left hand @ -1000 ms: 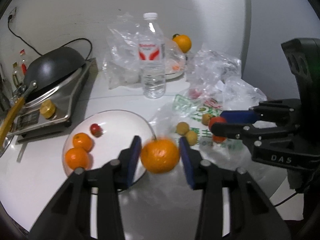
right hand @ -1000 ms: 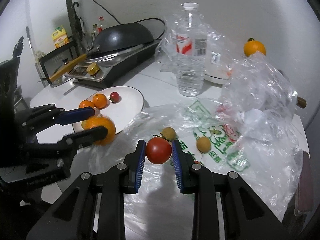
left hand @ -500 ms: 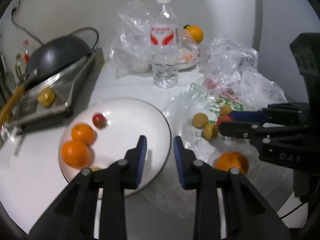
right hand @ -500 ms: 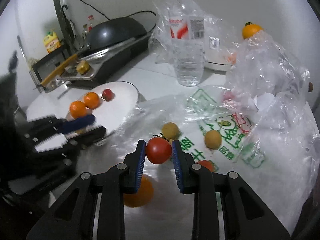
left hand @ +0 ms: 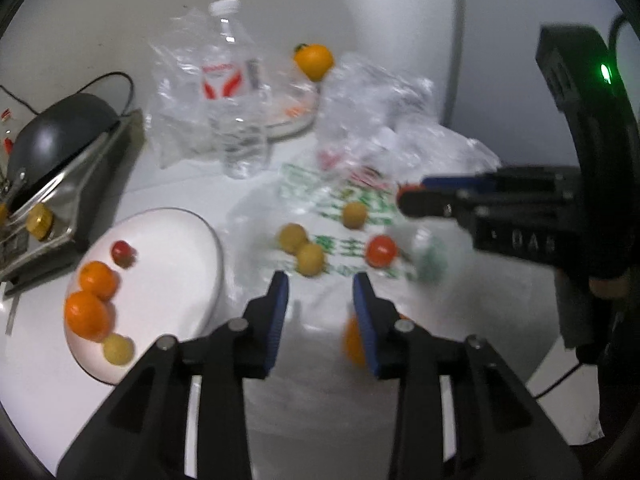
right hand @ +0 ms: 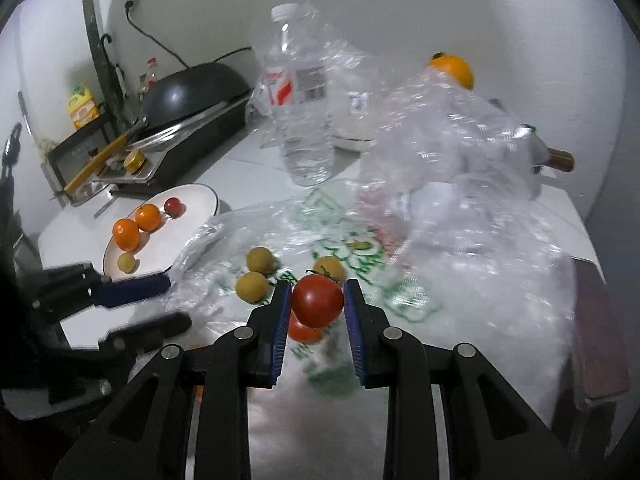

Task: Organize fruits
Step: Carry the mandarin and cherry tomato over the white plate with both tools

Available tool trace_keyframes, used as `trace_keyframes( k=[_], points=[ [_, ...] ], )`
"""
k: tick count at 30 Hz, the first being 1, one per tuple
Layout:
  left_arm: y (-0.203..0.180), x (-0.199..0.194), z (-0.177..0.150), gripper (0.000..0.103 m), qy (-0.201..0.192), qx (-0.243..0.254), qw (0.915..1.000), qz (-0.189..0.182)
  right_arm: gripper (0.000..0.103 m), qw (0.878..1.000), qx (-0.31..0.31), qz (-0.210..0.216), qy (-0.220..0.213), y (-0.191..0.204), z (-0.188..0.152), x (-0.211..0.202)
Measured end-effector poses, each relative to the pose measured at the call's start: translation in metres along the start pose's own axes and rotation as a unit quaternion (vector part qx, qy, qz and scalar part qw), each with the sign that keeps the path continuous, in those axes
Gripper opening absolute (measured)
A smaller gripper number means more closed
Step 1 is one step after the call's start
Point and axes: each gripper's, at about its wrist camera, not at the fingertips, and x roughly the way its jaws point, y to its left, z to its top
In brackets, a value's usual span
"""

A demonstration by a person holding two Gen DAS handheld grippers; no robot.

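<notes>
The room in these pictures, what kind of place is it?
Most likely a home kitchen counter: a dark wok sits on a cooktop, a yellow oil bottle stands on a rack, and a white plate holds fruit.

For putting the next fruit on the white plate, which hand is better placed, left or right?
Right, probably. The right gripper already holds a red tomato between its fingers. The left gripper is empty, its jaws opening, though it sits nearer the plate.
</notes>
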Motion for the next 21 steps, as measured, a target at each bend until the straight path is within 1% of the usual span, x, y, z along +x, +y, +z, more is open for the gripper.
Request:
trace_keyframes(
  k=[2,4,5,7,11,14,16,17,18,21],
  points=[
    [-0.011,-0.001,-0.004,0.039,0.004,0.012,0.9999,0.000,0.029,1.000,0.003,0.002,-0.009,-0.004,-0.004,-0.006],
    [-0.019,0.001,-0.008,0.053,0.013,0.019,0.9997,0.000,0.029,1.000,0.005,0.008,-0.019,-0.006,-0.007,-0.012],
    [-0.022,0.002,-0.009,0.056,0.016,0.020,0.9997,0.000,0.029,1.000,0.006,0.010,-0.022,-0.006,-0.008,-0.014],
    [-0.027,0.006,-0.013,0.056,0.024,0.025,0.9994,0.004,0.029,0.999,0.009,0.016,-0.027,-0.006,-0.011,-0.016],
    [-0.036,0.012,-0.017,0.056,0.028,0.035,0.9989,-0.009,0.029,0.999,0.009,0.025,-0.029,-0.004,-0.018,-0.019],
    [-0.030,0.019,-0.014,0.056,0.035,0.011,0.9990,-0.025,0.029,0.999,0.007,0.027,-0.025,-0.002,-0.018,-0.018],
    [-0.025,0.028,-0.015,0.053,0.051,-0.003,0.9980,-0.038,0.029,0.999,0.005,0.026,-0.020,0.000,-0.018,-0.016],
    [-0.024,0.034,-0.017,0.045,0.063,-0.008,0.9970,-0.044,0.029,1.000,0.004,0.025,-0.016,0.001,-0.018,-0.015],
    [-0.023,0.036,-0.017,0.045,0.067,-0.012,0.9967,-0.045,0.029,1.000,0.002,0.024,-0.014,0.002,-0.018,-0.015],
    [-0.021,0.034,-0.017,0.044,0.060,-0.020,0.9967,-0.051,0.029,1.000,-0.005,0.020,-0.007,0.005,-0.014,-0.013]
  ],
)
